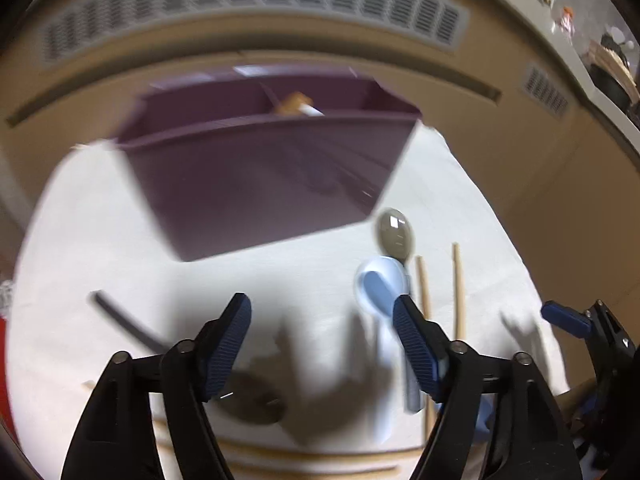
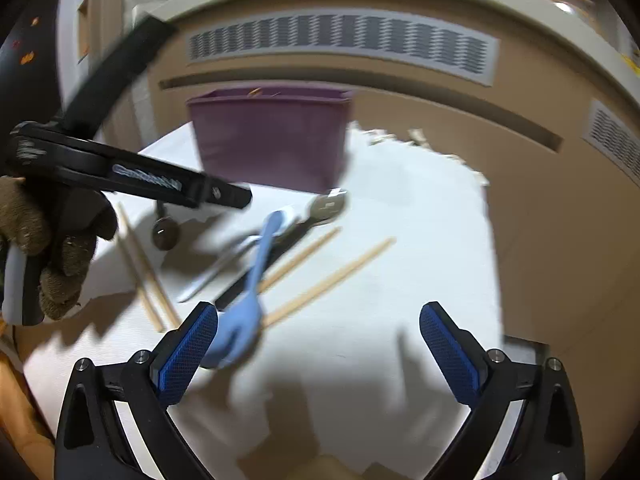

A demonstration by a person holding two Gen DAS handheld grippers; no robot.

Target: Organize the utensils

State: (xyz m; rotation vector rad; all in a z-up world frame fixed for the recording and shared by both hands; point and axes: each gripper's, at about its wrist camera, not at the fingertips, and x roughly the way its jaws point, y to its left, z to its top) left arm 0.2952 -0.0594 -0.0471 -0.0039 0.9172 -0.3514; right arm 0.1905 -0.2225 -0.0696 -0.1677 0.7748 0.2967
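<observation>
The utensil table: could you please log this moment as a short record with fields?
surface: white cloth
organizer: purple bin, at the cloth's far side
in bin: something orange and white, blurred
loose utensils: blue fork, metal spoon, white spoon, wooden chopsticks
left gripper: open, nothing between the pads
right gripper: open, blue fork beside its left pad, not gripped
task status: most utensils not yet sorted
</observation>
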